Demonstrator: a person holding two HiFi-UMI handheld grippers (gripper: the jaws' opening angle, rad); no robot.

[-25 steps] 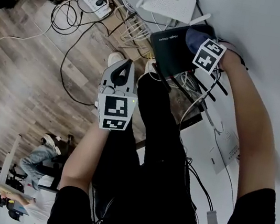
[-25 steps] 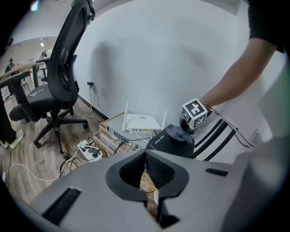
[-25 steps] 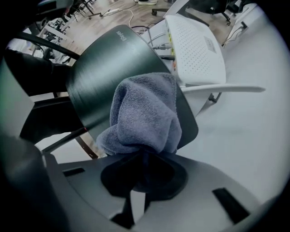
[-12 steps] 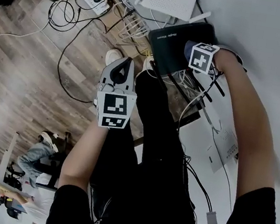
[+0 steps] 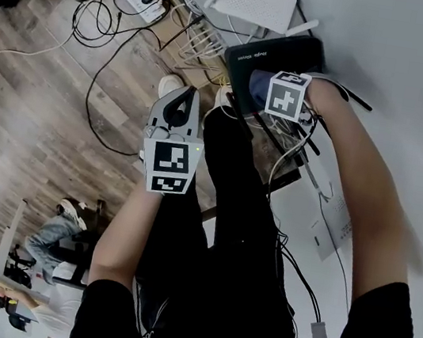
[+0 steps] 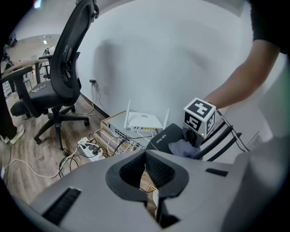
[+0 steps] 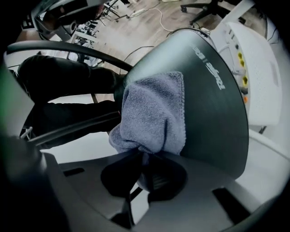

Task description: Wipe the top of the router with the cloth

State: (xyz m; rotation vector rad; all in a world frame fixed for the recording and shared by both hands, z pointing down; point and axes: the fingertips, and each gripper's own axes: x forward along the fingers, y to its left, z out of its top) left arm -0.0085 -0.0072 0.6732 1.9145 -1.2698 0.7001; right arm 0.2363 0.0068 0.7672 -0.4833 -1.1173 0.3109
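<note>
Wood floor, tangled cables; right gripper holds cloth on router.

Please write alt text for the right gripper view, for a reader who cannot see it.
The right gripper holds a grey-blue cloth in its shut jaws, spread on top of the black router. A white router lies beyond.

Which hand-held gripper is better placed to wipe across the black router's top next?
Right. The right hand-held gripper is shut on the cloth, which lies on the black router. The left hand-held gripper is shut, empty, away from it.
</note>
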